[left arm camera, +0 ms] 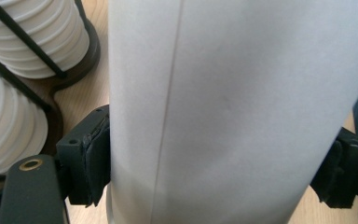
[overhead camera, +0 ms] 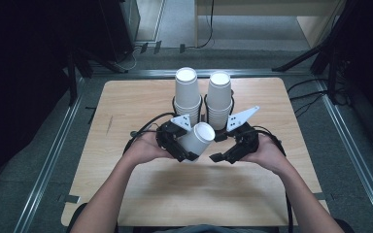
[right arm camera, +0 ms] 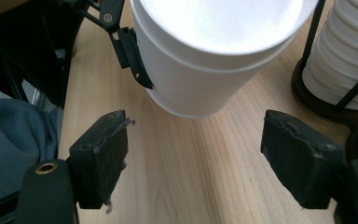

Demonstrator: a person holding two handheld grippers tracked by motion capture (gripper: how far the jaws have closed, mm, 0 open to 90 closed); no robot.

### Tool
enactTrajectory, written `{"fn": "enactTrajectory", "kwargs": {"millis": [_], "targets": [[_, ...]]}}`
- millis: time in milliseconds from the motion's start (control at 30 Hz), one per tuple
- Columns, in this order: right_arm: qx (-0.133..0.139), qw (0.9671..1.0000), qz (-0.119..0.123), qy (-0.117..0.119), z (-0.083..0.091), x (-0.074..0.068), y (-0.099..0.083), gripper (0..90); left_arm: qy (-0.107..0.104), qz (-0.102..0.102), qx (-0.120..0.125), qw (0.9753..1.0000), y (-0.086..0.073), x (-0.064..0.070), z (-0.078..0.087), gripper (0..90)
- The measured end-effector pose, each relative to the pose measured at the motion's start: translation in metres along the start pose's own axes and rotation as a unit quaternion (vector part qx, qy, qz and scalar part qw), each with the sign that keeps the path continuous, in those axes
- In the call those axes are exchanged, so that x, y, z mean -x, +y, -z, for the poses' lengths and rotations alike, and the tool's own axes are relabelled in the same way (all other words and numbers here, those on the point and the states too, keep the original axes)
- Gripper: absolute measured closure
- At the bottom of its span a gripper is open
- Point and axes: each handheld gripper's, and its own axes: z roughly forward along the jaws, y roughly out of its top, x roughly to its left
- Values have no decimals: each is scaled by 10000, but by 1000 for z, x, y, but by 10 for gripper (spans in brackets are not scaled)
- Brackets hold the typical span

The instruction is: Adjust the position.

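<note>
I have the left gripper [overhead camera: 187, 145] clamped across the side of a white paper cup [overhead camera: 197, 138], its jaws pressing on opposite walls near the base, as the left gripper view shows with the cup [left arm camera: 242, 107] close against the lens. The cup lies tilted, its open mouth facing up and toward the right gripper [overhead camera: 227, 154]. In the right gripper view a second rim line shows just below the top one on the cup [right arm camera: 205, 70], so I judge there may be two cups nested together; that would explain holding the body firm on one side while the other tool comes in to pull one free.

The right gripper stands wide, nothing between its jaws, and the cup's mouth sits just ahead of them and slightly above, not yet touched. The bare table [right arm camera: 200, 168] shows between the pads.

Beyond both tools, two stacks of cups [overhead camera: 188, 90] [overhead camera: 219, 94] stand upright in a black wire holder [overhead camera: 203, 115], just behind the held cup. The holder's dark base is also close by the right gripper's outer jaw [right arm camera: 324, 105]. Keeping the cup low and in front of the holder leaves me room to close on the rim without knocking the stacks.
</note>
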Motion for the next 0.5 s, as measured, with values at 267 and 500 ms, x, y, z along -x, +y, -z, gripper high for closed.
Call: {"fn": "enactTrajectory", "kwargs": {"millis": [267,500], "targets": [[-28,10000,66,-1,-6,-1,-4,236,120,-92,-392,9991,5,-3,-4,153],[-75,9998,179,-109,-12,0,-7,236,-100,-109,-763,9970,7,-5,-14,152]]}}
